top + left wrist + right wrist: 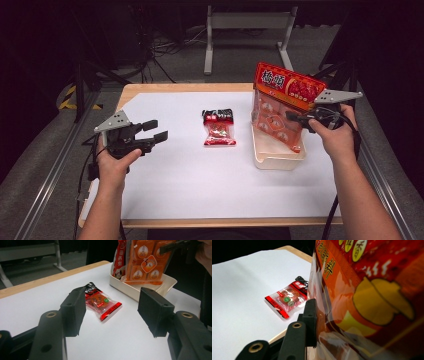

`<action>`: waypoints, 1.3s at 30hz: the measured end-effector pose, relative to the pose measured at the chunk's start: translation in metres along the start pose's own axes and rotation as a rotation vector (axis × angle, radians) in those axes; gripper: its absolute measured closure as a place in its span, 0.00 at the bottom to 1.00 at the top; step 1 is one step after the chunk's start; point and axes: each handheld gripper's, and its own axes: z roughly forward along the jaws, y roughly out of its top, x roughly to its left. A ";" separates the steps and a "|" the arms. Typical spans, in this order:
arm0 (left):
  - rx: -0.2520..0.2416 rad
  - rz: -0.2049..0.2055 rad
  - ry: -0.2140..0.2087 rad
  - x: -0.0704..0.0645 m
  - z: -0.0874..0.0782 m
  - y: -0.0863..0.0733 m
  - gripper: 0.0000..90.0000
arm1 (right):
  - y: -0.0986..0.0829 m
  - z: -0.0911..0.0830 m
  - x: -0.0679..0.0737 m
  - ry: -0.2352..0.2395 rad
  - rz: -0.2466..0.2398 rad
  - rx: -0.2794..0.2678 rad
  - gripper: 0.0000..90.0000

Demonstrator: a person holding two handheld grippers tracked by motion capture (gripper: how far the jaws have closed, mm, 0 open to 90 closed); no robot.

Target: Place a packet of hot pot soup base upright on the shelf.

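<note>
A wooden counter (185,88) with a pale rim carries a smooth white sheet (190,175) that covers almost all of its top. Two bare forearms come in from the near side, each hand holding a black tool with blocky, flat-faced jaws and a grey three-cornered plate on top.

Toward the right of the sheet stands a shallow cream tray (277,159), rectangular with rounded corners and a glossy plastic look. A large bag (282,102) stands in it, upright with its top leaning a little away from the person and its lower edge resting inside the tray. The bag is shiny, crinkled film: a red-orange header band with large printed characters, and a clearer lower part through which small round orange packets show. The right tool (295,116) is clamped on the bag's right side about halfway up; in the right gripper view one black jaw presses flat against the film, which bulges around it.

The left tool (154,131) hovers over the left of the sheet, its jaws spread wide and holding nothing.

Between the left tool and the tray, a small packet (219,127) lies flat on the sheet: clear film with red sealed ends, a black top and reddish pieces inside.
</note>
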 end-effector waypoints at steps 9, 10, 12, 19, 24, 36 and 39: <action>0.008 -0.004 0.004 0.001 0.002 -0.001 0.44 | -0.011 0.001 -0.001 -0.005 0.023 0.008 0.78; 0.010 -0.005 0.004 0.001 0.002 -0.001 0.44 | -0.014 0.002 -0.002 -0.002 0.029 0.010 0.78; 0.013 -0.003 0.005 0.001 0.002 -0.001 0.44 | -0.018 0.004 -0.002 -0.001 0.034 0.016 0.78; 0.018 -0.006 0.005 0.003 0.003 -0.002 0.44 | -0.030 0.020 0.000 0.016 0.021 0.067 0.78; 0.018 -0.010 0.007 0.003 0.003 -0.002 0.43 | -0.030 0.029 0.004 0.041 -0.001 0.091 0.78; 0.049 -0.010 0.023 0.004 0.011 -0.004 0.42 | -0.047 0.029 -0.015 0.055 0.094 0.091 0.78; 0.065 -0.001 0.038 0.006 0.015 -0.005 0.41 | -0.048 0.029 -0.018 0.065 0.097 0.089 0.77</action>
